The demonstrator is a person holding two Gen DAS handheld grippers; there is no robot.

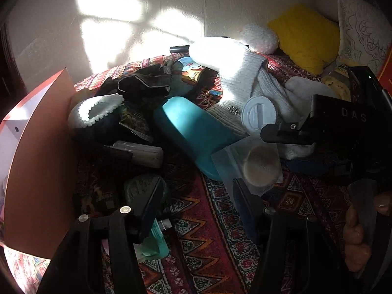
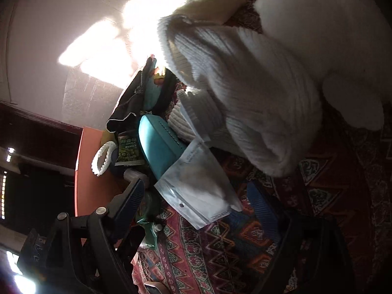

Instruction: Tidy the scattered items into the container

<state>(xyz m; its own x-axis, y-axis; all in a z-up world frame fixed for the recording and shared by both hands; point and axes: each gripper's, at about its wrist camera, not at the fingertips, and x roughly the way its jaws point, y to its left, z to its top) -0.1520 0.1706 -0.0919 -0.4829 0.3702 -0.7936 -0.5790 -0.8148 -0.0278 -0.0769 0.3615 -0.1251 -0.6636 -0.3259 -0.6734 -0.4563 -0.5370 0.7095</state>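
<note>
Left wrist view: the left gripper (image 1: pixel 198 208) hovers wide open and empty over a patterned cloth (image 1: pixel 196 245), its fingers either side of bare fabric at 6 o'clock. The orange box (image 1: pixel 41 152), taken to be the container, stands at 9 o'clock, its open side turned away from most of the pile. The right gripper (image 1: pixel 272 132) reaches in from 3 o'clock toward a clear pouch (image 1: pixel 247 166) holding a tan puff, which lies against a teal slipper (image 1: pixel 193 132). In the right wrist view the right gripper (image 2: pixel 196 205) is also spread open, holding nothing, with the pouch (image 2: pixel 198 191) between its fingers.

Risks, as judged: the slick pouch may slide from a pinch, or the jaws may catch the slipper or the white knit (image 1: pixel 242 78) draped just behind it and drag the heap. The two grippers sit near each other, so a carry toward the box could clip the left one. A green bag (image 1: pixel 152 242) lies under the left finger.

Open room is the cloth at 6 o'clock; clutter crowds the box's edge at 10 o'clock.
</note>
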